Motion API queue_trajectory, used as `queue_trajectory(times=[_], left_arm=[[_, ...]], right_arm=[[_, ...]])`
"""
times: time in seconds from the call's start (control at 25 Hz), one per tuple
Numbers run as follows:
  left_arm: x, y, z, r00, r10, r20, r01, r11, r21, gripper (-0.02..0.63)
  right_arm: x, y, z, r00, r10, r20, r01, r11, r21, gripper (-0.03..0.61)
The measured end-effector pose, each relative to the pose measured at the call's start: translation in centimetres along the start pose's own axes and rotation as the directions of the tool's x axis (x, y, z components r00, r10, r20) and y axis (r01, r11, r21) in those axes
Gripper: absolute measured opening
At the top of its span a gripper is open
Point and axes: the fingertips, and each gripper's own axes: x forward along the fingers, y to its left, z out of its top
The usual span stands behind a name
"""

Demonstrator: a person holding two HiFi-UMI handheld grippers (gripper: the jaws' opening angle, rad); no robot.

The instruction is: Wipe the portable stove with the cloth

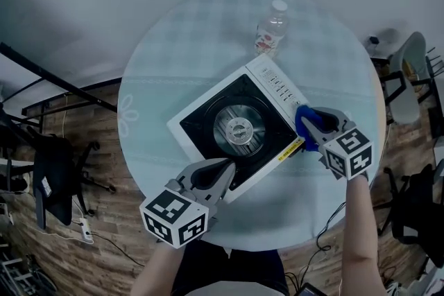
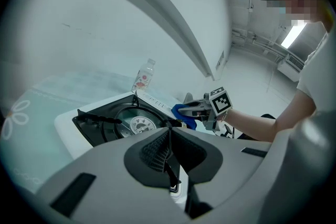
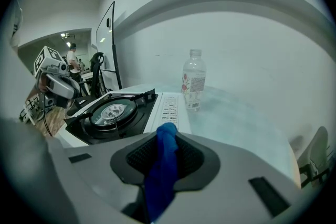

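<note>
The portable stove [image 1: 239, 128] is white with a black top and a round burner, and it lies at an angle in the middle of the round table [image 1: 173, 66]. My right gripper [image 1: 310, 127] is shut on a blue cloth [image 1: 305, 127] at the stove's right edge, beside the control strip. In the right gripper view the cloth [image 3: 164, 165] hangs between the jaws, just short of the stove [image 3: 113, 113]. My left gripper [image 1: 229, 166] rests at the stove's near left rim. Its jaws are closed, with the white rim [image 2: 176, 186] showing between them.
A clear water bottle [image 1: 272, 28] with a red label stands behind the stove. A pale checked cloth covers the table. A black chair [image 1: 52, 177] stands on the wooden floor to the left, a light one [image 1: 409, 80] to the right.
</note>
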Motion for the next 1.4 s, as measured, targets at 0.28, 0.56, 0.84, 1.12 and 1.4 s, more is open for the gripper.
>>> queue_trajectory(times=[0.28, 0.56, 0.84, 1.12, 1.4], left_arm=[[-0.7, -0.2, 0.1, 1.000, -0.020, 0.001, 0.020, 1.000, 0.005, 0.029], [-1.4, 0.0, 0.2, 1.000, -0.028, -0.001, 0.028, 1.000, 0.007, 0.029], [-2.1, 0.3, 0.1, 0.999, -0.044, -0.014, 0.044, 0.999, 0.015, 0.029], [-2.2, 0.5, -0.3, 0.998, -0.060, -0.029, 0.060, 0.998, 0.016, 0.029], [-2.5, 0.6, -0.8, 0.996, -0.077, -0.038, 0.078, 0.997, 0.002, 0.029]], right_arm=[[-1.1, -0.1, -0.9, 0.998, -0.057, -0.014, 0.057, 0.998, 0.019, 0.097], [-2.1, 0.0, -1.7, 0.990, -0.138, -0.021, 0.138, 0.990, 0.029, 0.097], [-2.8, 0.3, -2.3, 0.980, -0.196, -0.043, 0.198, 0.980, 0.034, 0.097], [-3.4, 0.7, -2.9, 0.971, -0.233, -0.061, 0.236, 0.970, 0.052, 0.097], [-3.5, 1.7, -3.2, 0.967, -0.245, -0.076, 0.250, 0.966, 0.067, 0.097]])
